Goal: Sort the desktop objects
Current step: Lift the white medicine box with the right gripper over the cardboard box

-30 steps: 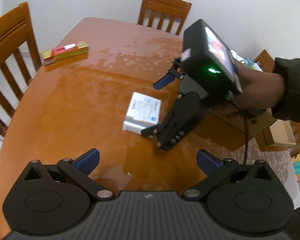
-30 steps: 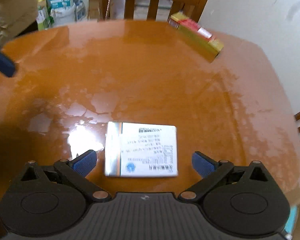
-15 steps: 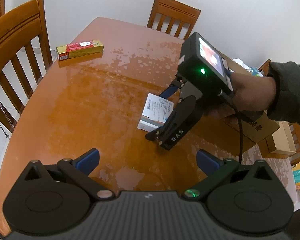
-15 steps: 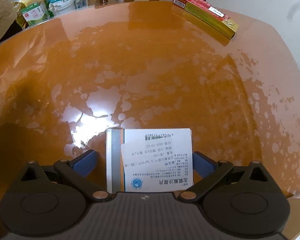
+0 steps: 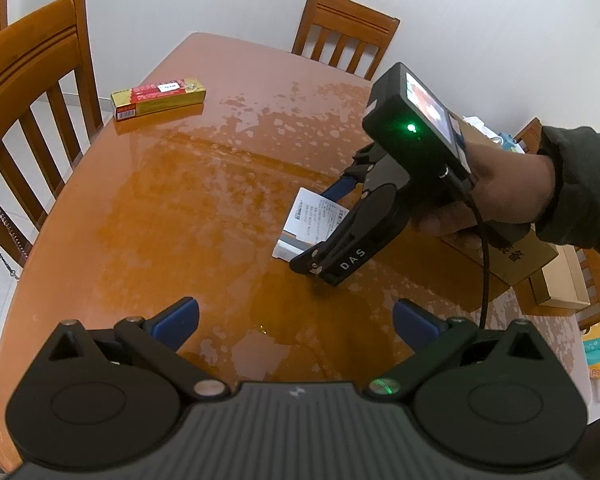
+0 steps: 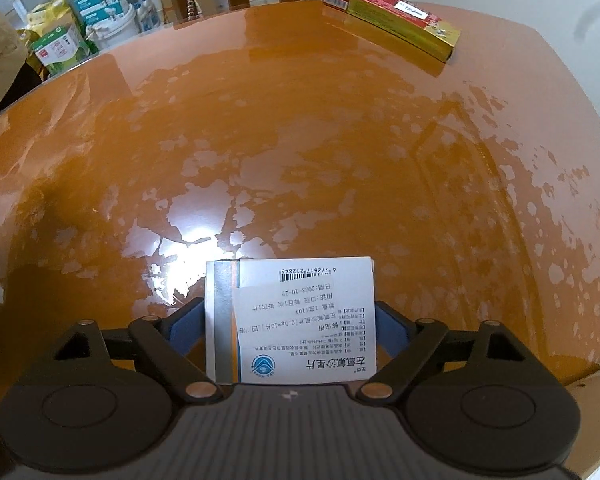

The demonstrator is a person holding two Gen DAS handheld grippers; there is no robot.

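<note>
A white medicine box [image 6: 296, 316] with a printed label lies on the glossy orange table [image 6: 300, 140]. My right gripper [image 6: 290, 328] has closed its blue pads against the box's two sides. The left wrist view shows the same box [image 5: 308, 228] under the right gripper [image 5: 332, 220]. A red and gold long box [image 6: 392, 14] lies at the table's far edge; it also shows in the left wrist view [image 5: 158, 98]. My left gripper [image 5: 296, 320] is open and empty above the table's near part.
Wooden chairs [image 5: 36, 92] stand around the table. A brown cardboard box [image 5: 516, 256] sits at the table's right edge. Cartons and bottles [image 6: 80, 20] stand on the floor beyond the far edge.
My right gripper moved forward over the white box and closed its pads on its sides. The left gripper pulled back a little and stayed open.
</note>
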